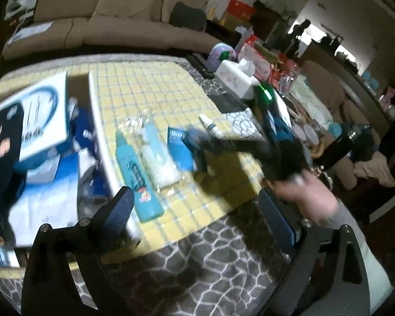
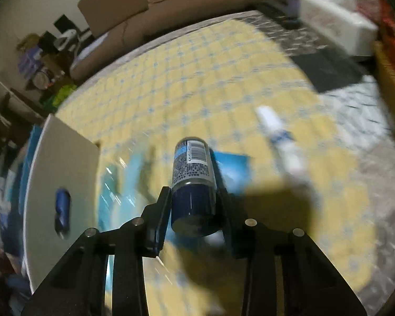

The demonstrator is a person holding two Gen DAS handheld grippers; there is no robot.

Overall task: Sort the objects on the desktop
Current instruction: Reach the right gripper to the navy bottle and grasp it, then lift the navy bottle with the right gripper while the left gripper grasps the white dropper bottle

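Observation:
My right gripper [image 2: 193, 200] is shut on a dark blue can [image 2: 192, 173] with a barcode label, held above the yellow checked cloth [image 2: 197, 79]. In the left wrist view the right gripper [image 1: 197, 144] is a blurred shape over the cloth. My left gripper [image 1: 197, 205] is open and empty, low over the cloth's near edge. On the cloth lie a teal tube [image 1: 138, 173], a clear white packet [image 1: 160, 160], a blue packet [image 1: 180, 147] and a white tube [image 1: 210, 125], which also shows in the right wrist view [image 2: 279, 137].
A white box [image 1: 100, 131] filled with blue and white items stands at the left; its wall shows in the right wrist view [image 2: 63, 158]. A white tissue box [image 1: 237, 76] and clutter sit at the far right. A brown sofa [image 1: 118, 13] stands behind the table.

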